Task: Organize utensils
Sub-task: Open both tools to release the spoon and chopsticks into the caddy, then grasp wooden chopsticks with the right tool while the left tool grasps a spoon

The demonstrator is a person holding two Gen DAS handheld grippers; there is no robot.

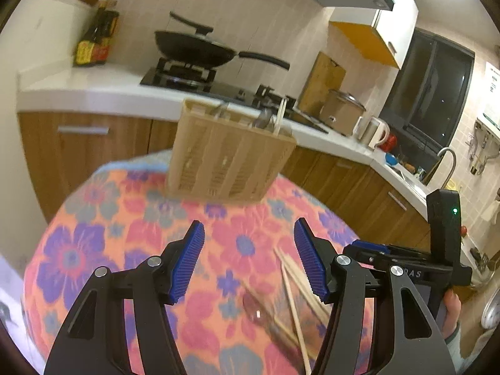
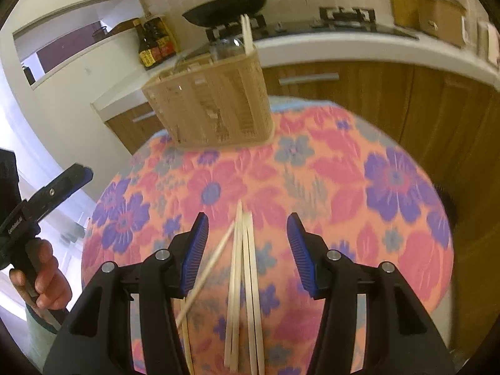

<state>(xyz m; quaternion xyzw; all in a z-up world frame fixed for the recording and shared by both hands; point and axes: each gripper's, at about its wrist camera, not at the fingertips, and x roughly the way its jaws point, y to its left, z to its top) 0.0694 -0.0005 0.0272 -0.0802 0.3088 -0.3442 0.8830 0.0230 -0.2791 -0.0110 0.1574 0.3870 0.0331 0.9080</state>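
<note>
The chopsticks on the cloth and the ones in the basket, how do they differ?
The loose chopsticks lie flat and scattered on the flowered cloth; the basket chopsticks stand upright together. The loose ones are several, the standing ones look like one pair. Both sets are pale wood.

Left claw [image 1: 249, 257], right claw [image 2: 247, 254]: both agape, empty.

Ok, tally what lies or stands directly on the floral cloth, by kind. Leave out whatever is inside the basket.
Utensil basket: 1
Loose chopsticks: about 6, motion blur makes the count rough
Clear spoon: 1
Total: about 8
</note>
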